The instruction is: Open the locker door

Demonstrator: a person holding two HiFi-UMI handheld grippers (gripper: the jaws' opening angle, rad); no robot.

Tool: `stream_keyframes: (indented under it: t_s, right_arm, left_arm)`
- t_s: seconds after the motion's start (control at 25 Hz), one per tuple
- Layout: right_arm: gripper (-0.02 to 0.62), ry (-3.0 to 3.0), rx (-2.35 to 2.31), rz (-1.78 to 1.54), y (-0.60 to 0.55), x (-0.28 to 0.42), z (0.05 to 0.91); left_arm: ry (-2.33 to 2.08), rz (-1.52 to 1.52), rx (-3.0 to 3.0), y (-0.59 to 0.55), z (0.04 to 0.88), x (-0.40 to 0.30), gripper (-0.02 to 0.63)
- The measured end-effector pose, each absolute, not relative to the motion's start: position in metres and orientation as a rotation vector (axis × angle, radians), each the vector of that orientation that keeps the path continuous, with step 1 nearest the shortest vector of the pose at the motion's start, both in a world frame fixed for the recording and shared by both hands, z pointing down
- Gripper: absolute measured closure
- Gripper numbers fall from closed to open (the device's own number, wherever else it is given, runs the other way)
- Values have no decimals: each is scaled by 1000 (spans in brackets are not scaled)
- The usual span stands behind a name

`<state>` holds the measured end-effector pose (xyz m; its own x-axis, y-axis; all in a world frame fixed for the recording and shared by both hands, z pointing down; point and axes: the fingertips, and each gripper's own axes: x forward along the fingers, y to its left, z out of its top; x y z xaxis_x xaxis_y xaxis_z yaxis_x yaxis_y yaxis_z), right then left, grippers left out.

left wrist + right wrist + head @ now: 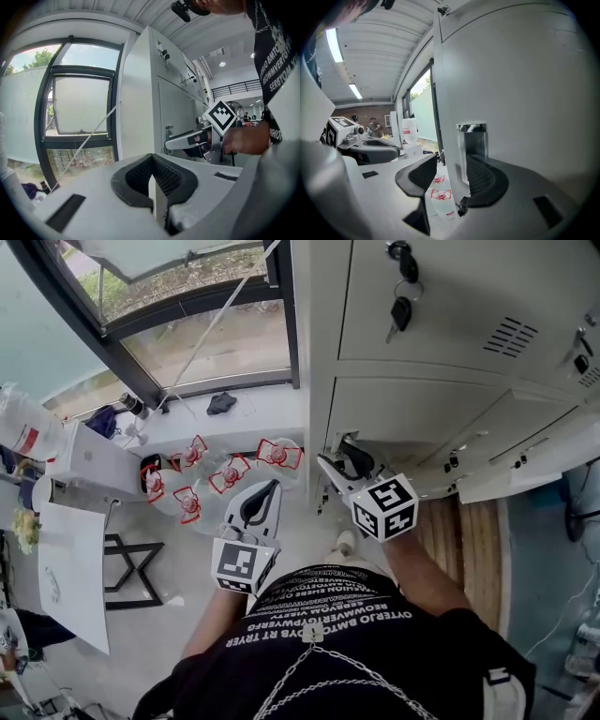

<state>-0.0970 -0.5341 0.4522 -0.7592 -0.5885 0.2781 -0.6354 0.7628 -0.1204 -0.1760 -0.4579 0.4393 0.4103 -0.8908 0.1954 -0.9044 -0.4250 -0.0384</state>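
The grey metal locker [441, 324] fills the upper right of the head view. My right gripper [342, 465] is at the left edge of a lower door [525, 93]. In the right gripper view this gripper [452, 171] is open. The door's edge and its chrome handle [471, 140] stand between the jaws. The right pad [485, 180] lies close against the handle, and a thin gap shows beside the left pad. My left gripper [267, 488] hangs left of the locker over the floor. Its pads [140, 180] are shut together on nothing.
Several water bottles [230, 474] with red labels stand on the floor left of the locker. A window [187, 324] runs behind them. Keys [401, 296] hang from an upper door's lock. Lower doors [525, 460] further right stand ajar. A white box [94, 460] sits far left.
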Motion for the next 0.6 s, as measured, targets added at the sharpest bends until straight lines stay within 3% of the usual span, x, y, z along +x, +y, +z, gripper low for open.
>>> stream_keyframes:
  t_s: [0.6]
  right_arm:
    - [444,-2698,1090,359,-487,-75,451]
  left_arm:
    - [-1539,294,2654,-408,440,-166,607]
